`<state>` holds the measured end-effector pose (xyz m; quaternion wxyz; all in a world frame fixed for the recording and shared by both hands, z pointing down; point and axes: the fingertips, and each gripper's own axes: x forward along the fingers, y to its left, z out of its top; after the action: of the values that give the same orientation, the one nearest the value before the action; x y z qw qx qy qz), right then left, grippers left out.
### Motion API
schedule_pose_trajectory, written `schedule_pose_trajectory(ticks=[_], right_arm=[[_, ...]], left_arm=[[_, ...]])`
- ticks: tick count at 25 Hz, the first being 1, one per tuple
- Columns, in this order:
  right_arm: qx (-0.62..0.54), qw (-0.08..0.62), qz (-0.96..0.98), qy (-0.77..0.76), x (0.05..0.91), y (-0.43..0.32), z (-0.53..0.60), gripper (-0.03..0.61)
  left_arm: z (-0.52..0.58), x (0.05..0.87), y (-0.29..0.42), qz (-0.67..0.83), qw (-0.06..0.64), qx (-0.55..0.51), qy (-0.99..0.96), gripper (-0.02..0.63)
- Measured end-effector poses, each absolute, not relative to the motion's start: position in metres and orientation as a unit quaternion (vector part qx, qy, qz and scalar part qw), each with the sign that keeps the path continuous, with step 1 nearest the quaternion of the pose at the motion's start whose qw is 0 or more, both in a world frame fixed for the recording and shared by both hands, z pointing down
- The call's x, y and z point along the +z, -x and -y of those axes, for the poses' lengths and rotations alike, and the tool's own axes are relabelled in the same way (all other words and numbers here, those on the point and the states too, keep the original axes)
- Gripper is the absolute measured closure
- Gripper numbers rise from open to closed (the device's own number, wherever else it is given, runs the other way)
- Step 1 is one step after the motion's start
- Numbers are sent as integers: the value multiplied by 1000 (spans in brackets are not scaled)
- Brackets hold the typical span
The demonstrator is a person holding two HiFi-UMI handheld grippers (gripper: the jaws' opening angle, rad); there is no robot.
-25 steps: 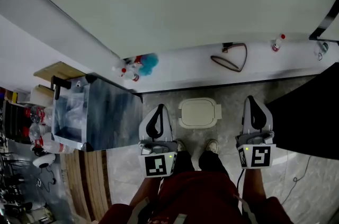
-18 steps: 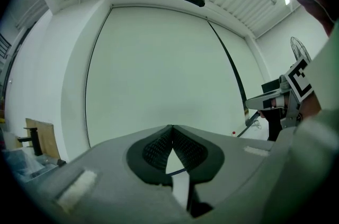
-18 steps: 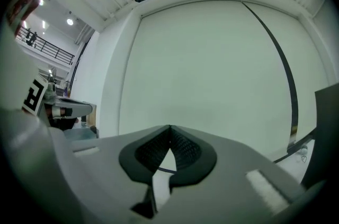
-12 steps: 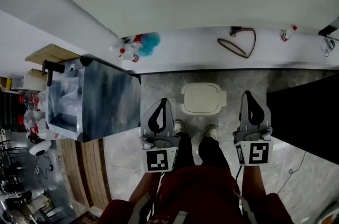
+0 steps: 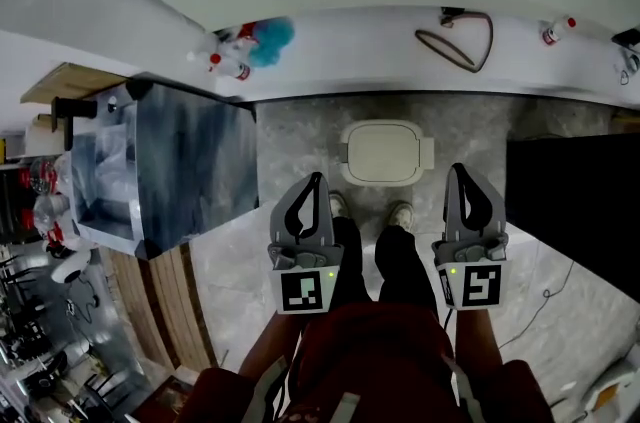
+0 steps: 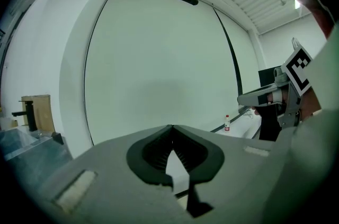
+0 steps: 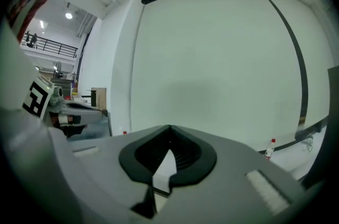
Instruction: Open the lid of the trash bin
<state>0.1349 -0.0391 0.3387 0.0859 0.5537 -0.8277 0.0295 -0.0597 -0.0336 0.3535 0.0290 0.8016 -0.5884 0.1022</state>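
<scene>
trash bin (image 5: 351, 173), pale cream with rounded corners, stood on the grey mottled floor (image 5: 295, 133) close to the foot of the wall, seen from straight above in the head view. its lid (image 5: 384, 151) lay flat and closed. the person's two shoes (image 5: 401, 213) were planted just behind the bin, toes toward it, with dark trouser legs and a red garment (image 5: 375, 351) below them.

the left gripper (image 5: 316, 179) was held out over the floor to the left of the bin, well above it and touching nothing. in the left gripper view its jaws were pressed together at the tips, with only an oval gap behind the tips and nothing held in it. the right gripper (image 5: 456, 169) was held level with it on the bin's right side, also clear of the bin. the right gripper view showed its jaws tip to tip in the same way, gripping nothing. both pointed toward the pale wall ahead.

left of the bin stood a grey metal cabinet (image 5: 195, 166). along the wall ran a white ledge (image 5: 350, 36) that carried spray bottles (image 5: 228, 63), a fluffy blue thing (image 5: 270, 35), a loop of dark hose (image 5: 455, 39) and a small red-capped bottle (image 5: 558, 29). a large black surface (image 5: 575, 201) filled the floor's right side.
</scene>
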Motion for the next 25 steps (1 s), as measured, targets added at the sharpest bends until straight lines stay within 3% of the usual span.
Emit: schedule_pose_trajectory(ticks=[25], right_arm=[[151, 187, 817, -524, 529, -67, 18, 578]], left_arm=[[30, 575, 95, 545, 144, 169, -809, 609]])
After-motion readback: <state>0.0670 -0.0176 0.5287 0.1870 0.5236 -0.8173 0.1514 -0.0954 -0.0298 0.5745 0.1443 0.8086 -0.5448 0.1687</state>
